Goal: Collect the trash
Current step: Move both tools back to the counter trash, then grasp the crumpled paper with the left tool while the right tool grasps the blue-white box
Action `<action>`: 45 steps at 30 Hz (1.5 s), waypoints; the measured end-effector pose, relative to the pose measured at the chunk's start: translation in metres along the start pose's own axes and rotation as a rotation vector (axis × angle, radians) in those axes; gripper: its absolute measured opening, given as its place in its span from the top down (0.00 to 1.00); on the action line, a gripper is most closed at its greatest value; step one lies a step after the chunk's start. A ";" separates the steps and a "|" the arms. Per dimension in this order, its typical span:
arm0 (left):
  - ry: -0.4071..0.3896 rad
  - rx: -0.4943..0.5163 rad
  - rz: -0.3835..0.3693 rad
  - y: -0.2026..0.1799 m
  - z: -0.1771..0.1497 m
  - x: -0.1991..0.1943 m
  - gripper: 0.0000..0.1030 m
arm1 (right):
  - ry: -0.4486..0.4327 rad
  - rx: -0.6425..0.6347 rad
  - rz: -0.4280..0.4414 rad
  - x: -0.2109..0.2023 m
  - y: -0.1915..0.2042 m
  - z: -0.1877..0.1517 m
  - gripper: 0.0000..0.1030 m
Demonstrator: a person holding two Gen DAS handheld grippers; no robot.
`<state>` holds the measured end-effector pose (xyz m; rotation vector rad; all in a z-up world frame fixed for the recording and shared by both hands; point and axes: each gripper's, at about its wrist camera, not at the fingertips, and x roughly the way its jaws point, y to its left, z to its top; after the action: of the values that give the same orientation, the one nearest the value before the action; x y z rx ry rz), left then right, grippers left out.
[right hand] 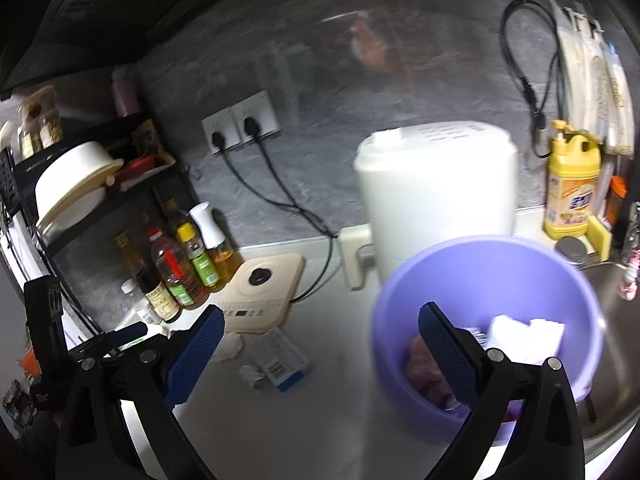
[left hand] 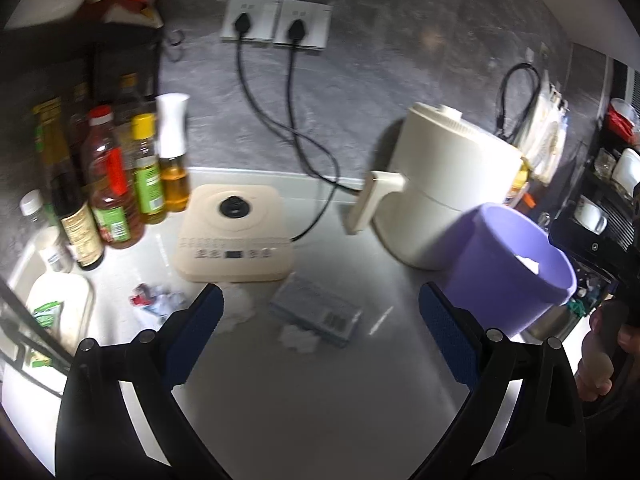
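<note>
A purple bin (left hand: 508,264) stands on the white counter at the right, with white paper inside; in the right wrist view the bin (right hand: 492,280) is close under my right gripper (right hand: 320,340), which is open and empty. Trash lies on the counter: a flat blue-grey packet (left hand: 316,308), crumpled white tissue (left hand: 298,338), another white wad (left hand: 238,306) and a crumpled red-and-white wrapper (left hand: 154,300). The packet (right hand: 280,364) and tissue (right hand: 250,374) also show in the right wrist view. My left gripper (left hand: 320,332) is open and empty, just short of the packet.
A beige induction cooker (left hand: 234,232) and a white air fryer (left hand: 444,184) stand behind the trash, with cables to wall sockets (left hand: 276,20). Oil and sauce bottles (left hand: 116,176) crowd the left. A yellow detergent bottle (right hand: 572,184) stands by a steel sink (right hand: 616,320).
</note>
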<state>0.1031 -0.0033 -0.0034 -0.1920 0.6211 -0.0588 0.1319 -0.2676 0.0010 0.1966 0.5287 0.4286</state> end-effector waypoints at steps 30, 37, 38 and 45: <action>0.089 -0.175 0.244 0.085 -0.034 0.062 0.06 | 0.300 -0.036 0.077 0.132 0.062 -0.083 0.37; 0.038 -0.246 0.333 0.086 -0.033 0.080 0.06 | 0.362 -0.102 0.021 0.167 0.055 -0.093 0.27; 0.033 -0.255 0.349 0.088 -0.033 0.083 0.06 | 0.369 -0.118 0.015 0.173 0.054 -0.095 0.24; 0.050 -0.292 0.423 0.099 -0.034 0.105 0.06 | 0.433 -0.180 -0.007 0.205 0.048 -0.104 0.23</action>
<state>0.1681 0.0763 -0.1104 -0.3380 0.7078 0.4383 0.2199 -0.1265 -0.1646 -0.0750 0.9099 0.5117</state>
